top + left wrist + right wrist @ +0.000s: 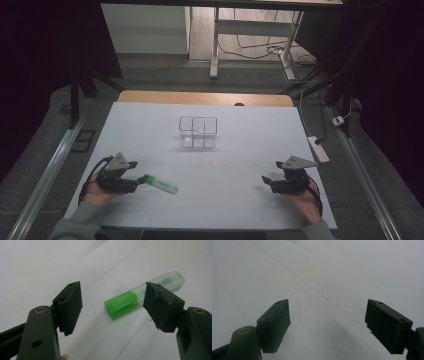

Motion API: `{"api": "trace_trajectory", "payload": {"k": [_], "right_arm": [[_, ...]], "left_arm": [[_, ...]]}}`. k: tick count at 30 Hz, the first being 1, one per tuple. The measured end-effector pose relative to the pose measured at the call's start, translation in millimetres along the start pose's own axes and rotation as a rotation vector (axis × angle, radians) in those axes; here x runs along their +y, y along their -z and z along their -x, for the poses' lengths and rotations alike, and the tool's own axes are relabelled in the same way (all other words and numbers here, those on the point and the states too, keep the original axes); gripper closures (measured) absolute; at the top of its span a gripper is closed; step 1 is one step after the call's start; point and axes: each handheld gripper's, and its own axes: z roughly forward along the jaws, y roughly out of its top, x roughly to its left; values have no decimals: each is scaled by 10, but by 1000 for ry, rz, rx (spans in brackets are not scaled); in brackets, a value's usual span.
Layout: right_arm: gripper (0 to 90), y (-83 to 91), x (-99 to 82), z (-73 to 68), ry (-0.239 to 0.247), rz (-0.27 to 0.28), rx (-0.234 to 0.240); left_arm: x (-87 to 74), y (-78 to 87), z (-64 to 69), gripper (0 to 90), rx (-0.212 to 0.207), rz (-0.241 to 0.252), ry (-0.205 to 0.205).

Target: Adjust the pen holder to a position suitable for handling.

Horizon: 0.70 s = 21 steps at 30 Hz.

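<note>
Two grippers rest low over the white table [240, 150]. The left gripper [113, 302] stands wide open around the capped end of the green highlighter [122, 303], pads clear of it. The right gripper [327, 322] gapes wide, holding nothing.

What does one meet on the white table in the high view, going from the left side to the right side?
Left gripper → green highlighter lying flat → clear divided container, farther back → right gripper. All of them are over or on the table.
</note>
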Motion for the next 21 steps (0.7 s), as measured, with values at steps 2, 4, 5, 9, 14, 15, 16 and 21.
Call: {"api": "trace_trajectory", "payload": {"k": [2,4,5,9,14,15,16,21], "right_arm": [[195,-1,0,-3,1,-2,0],[195,0,-1,0,5,-6,-1],[195,0,-1,0,5,-6,-1],[194,-6,-4,-2,2,-7,2],[194,-11,-8,-13,2,-15,3],[194,-10,-8,-15,1,-15,4],[194,-9,-7,-14,0,-13,4],[194,-5,-8,-10,-4,-10,7]], "left_arm": [[19,2,4,313,-4,-9,-20],[34,4,9,313,-7,-17,-37],[48,8,14,313,-17,-25,-59],[74,14,18,312,-38,-44,-87],[104,-4,25,312,-61,-75,-124],[104,-4,25,312,-61,-75,-124],[113,-13,21,312,-67,-86,-134],[128,-31,7,312,-89,-100,-148]]}}
